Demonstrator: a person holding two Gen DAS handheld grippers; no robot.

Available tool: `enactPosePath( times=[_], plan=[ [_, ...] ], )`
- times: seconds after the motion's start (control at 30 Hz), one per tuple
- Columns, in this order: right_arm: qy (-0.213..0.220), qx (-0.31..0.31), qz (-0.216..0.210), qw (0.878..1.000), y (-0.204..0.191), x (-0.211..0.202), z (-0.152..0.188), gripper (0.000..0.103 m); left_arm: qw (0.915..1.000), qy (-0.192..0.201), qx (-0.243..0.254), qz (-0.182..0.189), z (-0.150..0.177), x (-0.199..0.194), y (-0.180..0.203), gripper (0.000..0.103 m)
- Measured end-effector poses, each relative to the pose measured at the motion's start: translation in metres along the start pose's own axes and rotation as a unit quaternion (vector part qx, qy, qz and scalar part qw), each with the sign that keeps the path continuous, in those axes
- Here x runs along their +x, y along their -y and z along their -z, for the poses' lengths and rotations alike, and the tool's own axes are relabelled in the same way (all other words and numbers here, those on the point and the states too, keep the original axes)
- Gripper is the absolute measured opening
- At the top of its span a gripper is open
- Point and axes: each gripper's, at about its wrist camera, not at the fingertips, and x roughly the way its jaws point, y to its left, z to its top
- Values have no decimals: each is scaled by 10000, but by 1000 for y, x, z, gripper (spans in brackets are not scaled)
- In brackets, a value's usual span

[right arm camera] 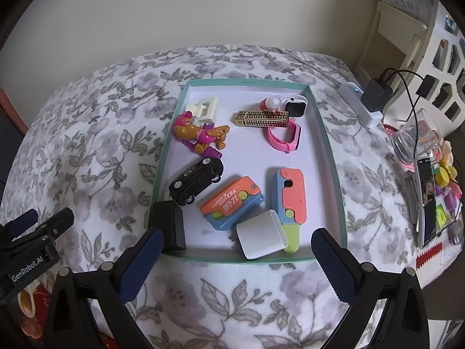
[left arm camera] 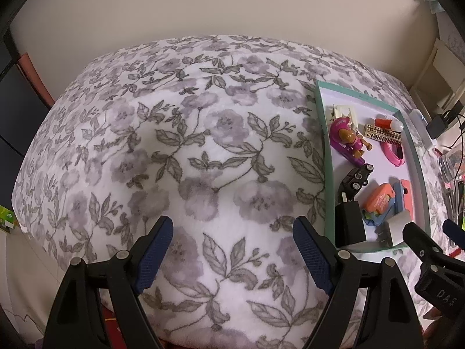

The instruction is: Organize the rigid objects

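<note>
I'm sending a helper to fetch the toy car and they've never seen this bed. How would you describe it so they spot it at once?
On the floral bedspread lies a shallow teal-rimmed box tray. Along its left side, between the pink-and-brown figurine and the black charger block, sits the small black toy car. It is the only thing there with wheels.

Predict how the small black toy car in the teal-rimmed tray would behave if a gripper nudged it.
The small black toy car probably rolls, since its wheels rest on the smooth tray floor. It looks rigid, so it should not flex.
</note>
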Motion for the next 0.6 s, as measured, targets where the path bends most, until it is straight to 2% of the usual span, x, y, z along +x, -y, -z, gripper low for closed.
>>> enactPosePath(
  times=[0.6],
  plan=[
    [73, -179, -11, 9998, -6, -7, 6, 103, 9999, 107, -73, -30, 8, -9, -3, 85]
  ],
)
